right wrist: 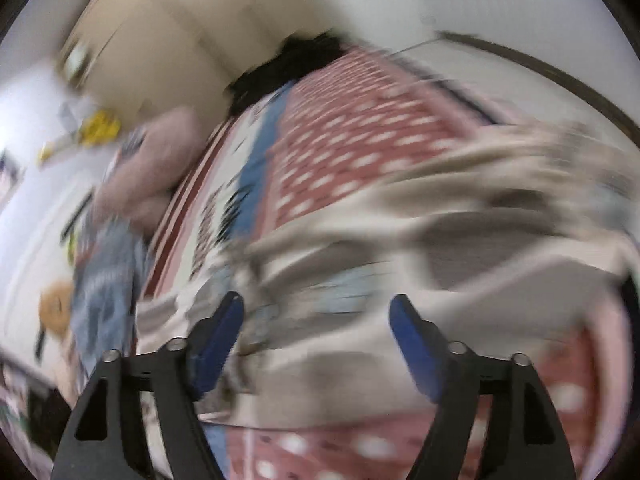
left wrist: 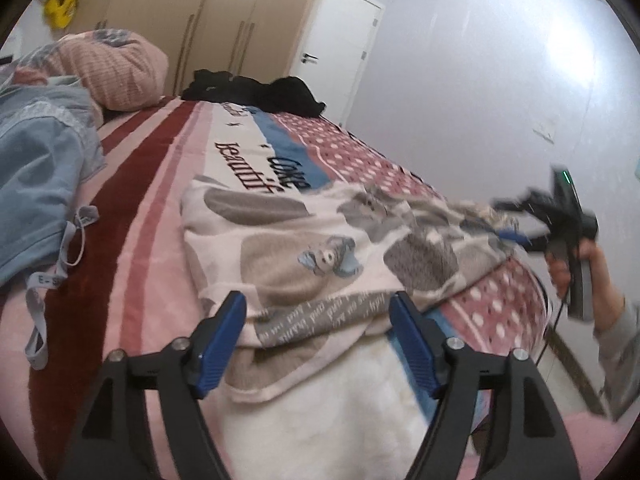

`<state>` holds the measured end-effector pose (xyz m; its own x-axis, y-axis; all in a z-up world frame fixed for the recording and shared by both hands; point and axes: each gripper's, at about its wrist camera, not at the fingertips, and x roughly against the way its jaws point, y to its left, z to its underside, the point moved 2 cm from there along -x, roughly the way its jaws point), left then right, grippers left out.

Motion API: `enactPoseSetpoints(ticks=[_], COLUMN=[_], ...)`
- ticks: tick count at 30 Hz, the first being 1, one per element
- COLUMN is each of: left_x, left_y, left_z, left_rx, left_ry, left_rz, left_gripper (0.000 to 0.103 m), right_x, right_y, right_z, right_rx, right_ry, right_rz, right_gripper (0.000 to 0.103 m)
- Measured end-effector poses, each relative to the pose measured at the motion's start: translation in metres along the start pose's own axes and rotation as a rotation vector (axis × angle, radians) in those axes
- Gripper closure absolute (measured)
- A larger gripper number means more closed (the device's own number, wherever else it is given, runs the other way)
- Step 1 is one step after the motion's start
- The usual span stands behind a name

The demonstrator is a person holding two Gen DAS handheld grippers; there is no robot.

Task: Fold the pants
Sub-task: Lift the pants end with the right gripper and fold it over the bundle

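Observation:
The pants (left wrist: 320,248) are cream pyjama bottoms with grey patches and cartoon prints, lying crumpled across the patterned bedspread (left wrist: 160,184). My left gripper (left wrist: 318,304) is open, its blue fingers on either side of the pants' near edge with the grey text band. My right gripper (left wrist: 516,220) shows in the left wrist view at the pants' far right end, held in a hand; I cannot tell there whether it grips cloth. In the blurred right wrist view the right gripper (right wrist: 318,306) is open over the pants (right wrist: 400,240).
A blue denim garment (left wrist: 44,176) lies at the left of the bed, a pink pillow (left wrist: 116,68) behind it. Black clothes (left wrist: 256,92) lie at the far end. Beige wardrobes (left wrist: 192,12) and a white door (left wrist: 340,40) stand beyond. The bed's right edge drops to the floor (left wrist: 568,364).

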<state>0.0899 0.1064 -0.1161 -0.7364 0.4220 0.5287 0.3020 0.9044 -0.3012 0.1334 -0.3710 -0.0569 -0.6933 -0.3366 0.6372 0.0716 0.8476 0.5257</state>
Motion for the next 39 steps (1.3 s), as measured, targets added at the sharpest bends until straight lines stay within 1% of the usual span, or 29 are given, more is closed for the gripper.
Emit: enactPoseSetpoints(ticks=[1, 3, 5, 8, 10, 12, 13, 14, 15, 16, 17, 20, 23, 25, 27, 28, 29, 30, 32, 35, 37, 39], left_x=[0.0, -0.001, -0.002, -0.006, -0.007, -0.008, -0.008, -0.008, -0.007, -0.006, -0.005, -0.003, -0.003, -0.002, 0.001, 0.002, 0.004, 0.005, 0.009, 0.016, 0.021, 0.023], left_y=[0.001, 0.002, 0.003, 0.005, 0.005, 0.005, 0.006, 0.007, 0.008, 0.009, 0.01, 0.014, 0.017, 0.019, 0.021, 0.022, 0.022, 0.023, 0.025, 0.031, 0.036, 0.04], left_z=[-0.002, -0.007, -0.009, -0.01, -0.01, -0.01, -0.01, -0.01, -0.01, -0.01, -0.01, -0.012, -0.012, -0.013, -0.013, -0.013, -0.014, -0.013, -0.012, -0.009, -0.006, -0.003], left_rx=[0.012, 0.035, 0.053, 0.076, 0.081, 0.084, 0.089, 0.092, 0.094, 0.095, 0.095, 0.105, 0.113, 0.119, 0.126, 0.129, 0.13, 0.13, 0.137, 0.14, 0.139, 0.138], left_ry=[-0.006, -0.015, -0.014, -0.004, 0.0, 0.003, 0.005, 0.006, 0.005, 0.005, 0.003, -0.004, -0.012, -0.019, -0.028, -0.033, -0.036, -0.04, -0.049, -0.056, -0.056, -0.053], left_rz=[-0.006, -0.022, -0.035, -0.047, -0.06, -0.075, -0.08, -0.083, -0.087, -0.092, -0.097, -0.101, -0.097, -0.094, -0.084, -0.081, -0.081, -0.081, -0.08, -0.087, -0.094, -0.099], left_gripper=[0.031, 0.03, 0.03, 0.03, 0.03, 0.03, 0.03, 0.03, 0.03, 0.03, 0.03, 0.03, 0.03, 0.03, 0.03, 0.03, 0.03, 0.03, 0.03, 0.03, 0.03, 0.03], right_x=[0.015, 0.027, 0.028, 0.008, -0.007, -0.02, -0.028, -0.035, -0.04, -0.045, -0.046, -0.038, -0.029, -0.024, -0.024, -0.027, -0.031, -0.037, -0.049, -0.081, -0.099, -0.117], right_y=[-0.021, -0.047, -0.072, -0.094, -0.099, -0.094, -0.091, -0.087, -0.084, -0.079, -0.074, -0.045, -0.005, 0.031, 0.065, 0.093, 0.113, 0.139, 0.176, 0.224, 0.243, 0.259], right_z=[-0.004, -0.009, -0.015, -0.027, -0.037, -0.045, -0.049, -0.051, -0.053, -0.055, -0.056, -0.055, -0.051, -0.046, -0.04, -0.034, -0.028, -0.019, 0.002, 0.043, 0.072, 0.105], right_rx=[-0.048, -0.107, -0.153, -0.183, -0.18, -0.139, -0.117, -0.103, -0.093, -0.081, -0.071, -0.008, 0.051, 0.105, 0.165, 0.221, 0.261, 0.316, 0.397, 0.516, 0.581, 0.673], right_ry=[-0.048, -0.101, -0.116, -0.094, -0.11, -0.115, -0.107, -0.102, -0.097, -0.102, -0.115, -0.176, -0.207, -0.218, -0.22, -0.211, -0.2, -0.181, -0.136, -0.016, 0.063, 0.143], right_rz=[0.045, 0.112, 0.157, 0.172, 0.162, 0.159, 0.186, 0.209, 0.217, 0.215, 0.217, 0.199, 0.106, 0.036, -0.024, -0.07, -0.101, -0.145, -0.204, -0.289, -0.336, -0.396], right_gripper=[0.029, 0.027, 0.026, 0.026, 0.026, 0.034, 0.049, 0.067, 0.074, 0.085, 0.09, 0.093, 0.094, 0.094, 0.094, 0.094, 0.094, 0.094, 0.095, 0.095, 0.095, 0.095])
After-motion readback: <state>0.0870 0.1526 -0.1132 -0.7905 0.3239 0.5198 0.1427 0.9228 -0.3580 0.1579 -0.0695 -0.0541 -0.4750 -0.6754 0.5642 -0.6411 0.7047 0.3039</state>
